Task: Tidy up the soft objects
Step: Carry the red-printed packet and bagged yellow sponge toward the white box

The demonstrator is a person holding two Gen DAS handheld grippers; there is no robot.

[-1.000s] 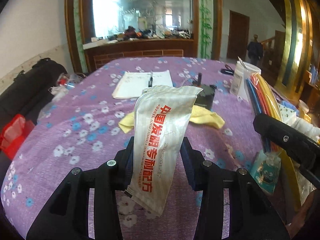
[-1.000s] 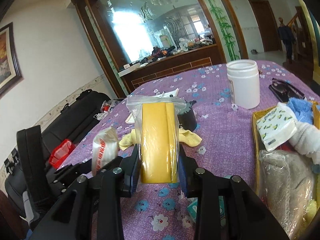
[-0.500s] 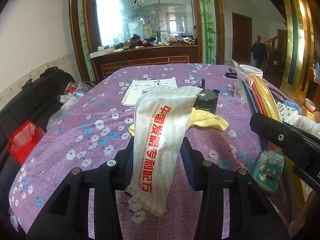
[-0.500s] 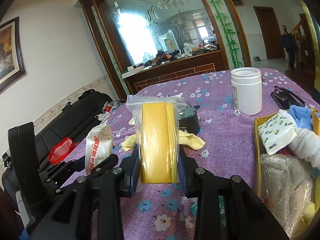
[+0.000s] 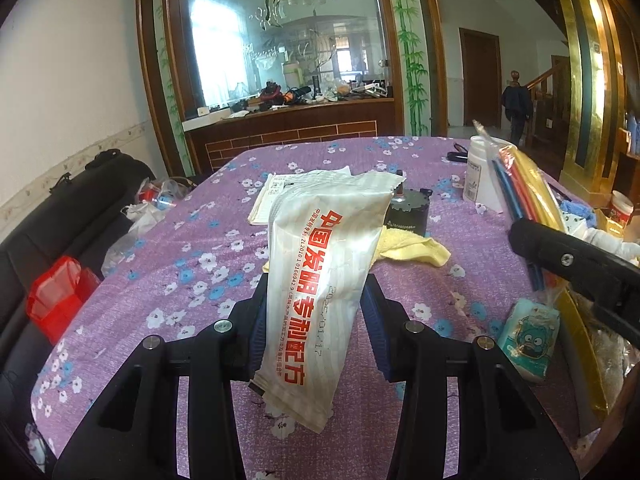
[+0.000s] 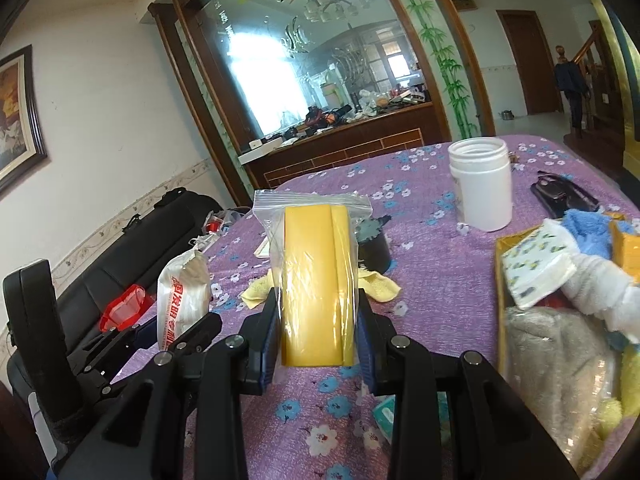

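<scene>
My left gripper [image 5: 316, 320] is shut on a white soft packet with red Chinese print [image 5: 324, 280], held upright above the purple flowered tablecloth [image 5: 180, 264]. The same packet [image 6: 184, 292] shows at left in the right wrist view. My right gripper [image 6: 318, 328] is shut on a clear zip bag of yellow sponges [image 6: 318, 280], held above the table; the bag [image 5: 524, 196] also shows at right in the left wrist view. A yellow cloth [image 5: 412, 246] lies on the table ahead. A yellow box [image 6: 500, 280] at right holds tissues, towels and other soft things.
A white jar [image 6: 484, 184], a dark round device [image 5: 408, 210], a notepad [image 5: 272, 196] and a small cartoon tissue pack [image 5: 528, 338] are on the table. Black glasses case [image 6: 564, 198] lies far right. A black sofa with a red box [image 5: 56, 300] stands left.
Both grippers have lifted and tilted up a little with their packets still held; more of the room and less of the table shows.
</scene>
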